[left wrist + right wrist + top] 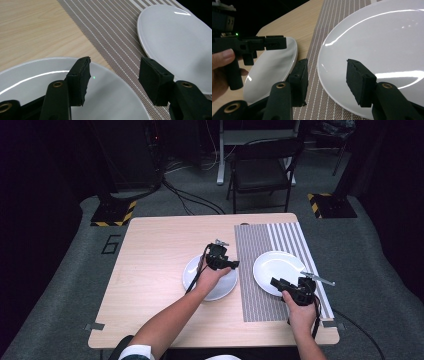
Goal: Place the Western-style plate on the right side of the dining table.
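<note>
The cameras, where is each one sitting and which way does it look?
High view: above the person's side, looking forward and down on the table; both forearms, left tool and right tool show.
Left gripper view: on the left tool, over the left plate, facing the striped mat and right plate.
Right gripper view: on the right tool, above the right plate's edge, facing the left hand.
All three share both plates.

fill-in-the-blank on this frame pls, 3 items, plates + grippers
1. The right plate lies on the striped ____.
2. The left plate lies on the bare ____ table.
3. The jaws of the left gripper and the right gripper stand ____, holding nothing.

Missing words: placemat; wooden; open
</note>
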